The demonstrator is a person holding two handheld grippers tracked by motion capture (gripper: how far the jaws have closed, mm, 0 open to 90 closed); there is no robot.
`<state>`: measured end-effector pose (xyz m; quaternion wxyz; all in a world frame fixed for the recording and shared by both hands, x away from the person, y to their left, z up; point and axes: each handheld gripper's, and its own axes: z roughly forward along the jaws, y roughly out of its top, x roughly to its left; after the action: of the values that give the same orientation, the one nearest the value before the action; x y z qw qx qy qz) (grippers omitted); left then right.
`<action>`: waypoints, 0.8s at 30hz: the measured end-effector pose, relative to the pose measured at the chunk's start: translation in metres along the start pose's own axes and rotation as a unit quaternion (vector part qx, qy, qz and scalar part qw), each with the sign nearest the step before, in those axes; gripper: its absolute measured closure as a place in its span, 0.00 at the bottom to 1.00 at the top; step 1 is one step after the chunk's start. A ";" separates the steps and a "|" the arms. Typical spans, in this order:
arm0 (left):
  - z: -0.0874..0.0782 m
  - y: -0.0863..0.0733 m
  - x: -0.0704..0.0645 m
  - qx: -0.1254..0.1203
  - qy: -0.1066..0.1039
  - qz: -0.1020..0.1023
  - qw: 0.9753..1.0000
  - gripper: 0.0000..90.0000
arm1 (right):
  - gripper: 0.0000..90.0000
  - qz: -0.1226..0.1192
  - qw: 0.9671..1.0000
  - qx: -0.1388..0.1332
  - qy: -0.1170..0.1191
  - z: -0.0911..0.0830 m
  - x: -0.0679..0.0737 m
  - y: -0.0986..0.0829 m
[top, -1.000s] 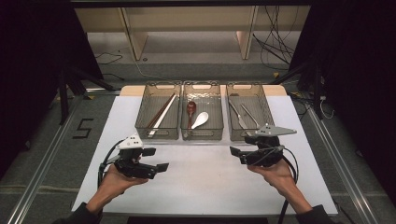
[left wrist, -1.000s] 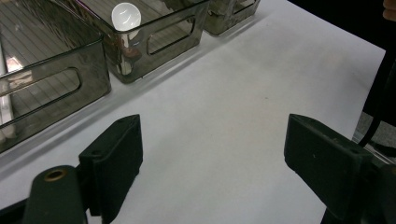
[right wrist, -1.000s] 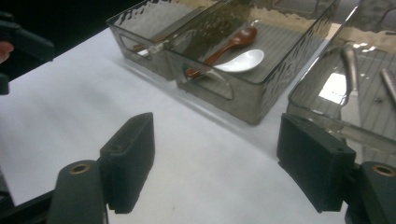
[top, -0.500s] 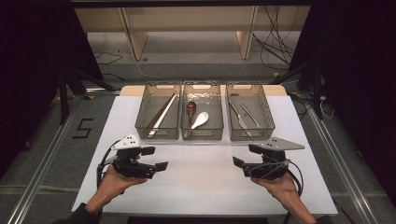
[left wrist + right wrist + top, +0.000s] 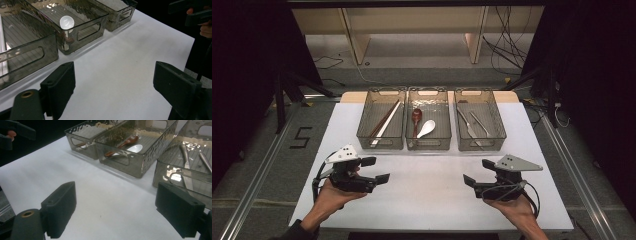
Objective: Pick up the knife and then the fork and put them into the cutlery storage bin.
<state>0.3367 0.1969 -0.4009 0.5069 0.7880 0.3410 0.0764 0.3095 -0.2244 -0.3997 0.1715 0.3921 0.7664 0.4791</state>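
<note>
My left gripper (image 5: 377, 170) hangs over the desk (image 5: 432, 200) near its front-left corner, jaws spread wide w/ nothing between them. Right gripper (image 5: 477, 172) sits near the front-right corner, jaws also wide apart, empty. Both point inward at each other, well apart, w/ bare white desk between.

3 smoky clear bins stand in a row along the desk's back edge, just beside each other. Left bin (image 5: 381, 142) has chopsticks (image 5: 384, 120) lying lengthwise. Middle bin (image 5: 428, 142) has a brown wooden spoon (image 5: 415, 117) & a white spoon (image 5: 427, 128) side by side; can't tell if touching. Right bin (image 5: 480, 144) holds 2 metal utensils (image 5: 472, 127); too small to tell which kind.
</note>
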 end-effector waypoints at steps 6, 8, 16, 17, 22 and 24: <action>0.000 0.000 -0.001 -0.006 -0.001 0.002 1.000 0.19 | 0.18 -0.002 1.000 -0.001 -0.005 -0.002 0.000 -0.001; 0.000 0.000 -0.001 -0.006 -0.001 0.003 1.000 0.19 | 0.18 -0.001 1.000 -0.002 -0.006 -0.003 -0.001 -0.001; -0.001 0.000 -0.001 -0.011 -0.001 0.001 1.000 0.19 | 0.19 -0.001 1.000 -0.003 -0.007 -0.002 -0.001 0.000; -0.001 0.000 -0.001 -0.008 -0.002 0.003 1.000 0.19 | 0.19 -0.001 1.000 -0.003 -0.007 -0.002 -0.001 0.000; 0.000 0.000 -0.001 -0.007 -0.002 0.003 1.000 0.19 | 0.19 0.000 1.000 -0.002 -0.007 -0.002 -0.001 0.000; 0.000 0.000 -0.001 -0.008 -0.003 0.002 1.000 0.19 | 0.19 0.000 1.000 -0.002 -0.008 -0.002 -0.001 0.000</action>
<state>0.3360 0.1963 -0.4006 0.5142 0.7846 0.3376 0.0781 0.3090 -0.2265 -0.3991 0.1780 0.3958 0.7641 0.4773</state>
